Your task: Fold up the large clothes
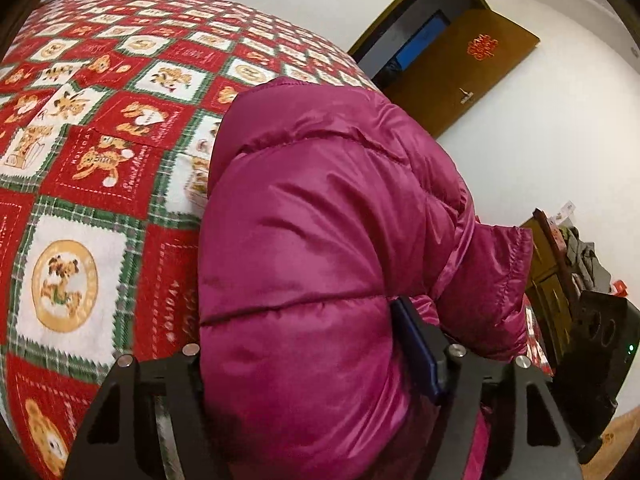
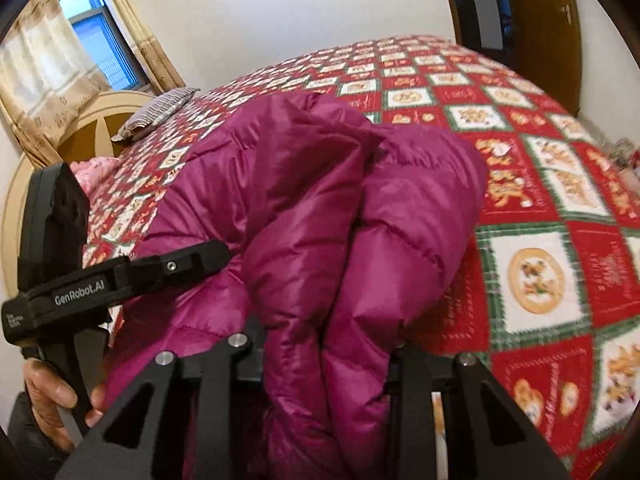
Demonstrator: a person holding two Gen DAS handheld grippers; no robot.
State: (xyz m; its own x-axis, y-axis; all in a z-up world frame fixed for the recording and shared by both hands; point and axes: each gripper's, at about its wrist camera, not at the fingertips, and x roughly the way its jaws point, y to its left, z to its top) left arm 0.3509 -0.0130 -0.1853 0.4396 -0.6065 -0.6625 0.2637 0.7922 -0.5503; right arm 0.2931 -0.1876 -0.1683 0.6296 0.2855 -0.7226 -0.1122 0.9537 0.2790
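Note:
A puffy magenta down jacket (image 1: 320, 208) lies bunched on the bed. In the left wrist view a thick quilted roll of it fills the space between my left gripper's (image 1: 304, 344) jaws, which are shut on it. The blue pad (image 1: 416, 344) presses into its side. In the right wrist view my right gripper (image 2: 324, 352) is shut on a hanging fold of the jacket (image 2: 320, 184), with fabric squeezed between both fingers. To its left, the left gripper's body (image 2: 80, 292) reaches into the jacket, held by a hand (image 2: 52, 392).
The bed carries a red, green and white teddy-bear quilt (image 1: 100, 160) that spreads wide beyond the jacket. A striped pillow (image 2: 160, 112) and headboard (image 2: 92, 120) are at the far end by a curtained window (image 2: 92, 28). A brown door (image 1: 472, 76) and a cluttered cabinet (image 1: 560, 264) stand to the right.

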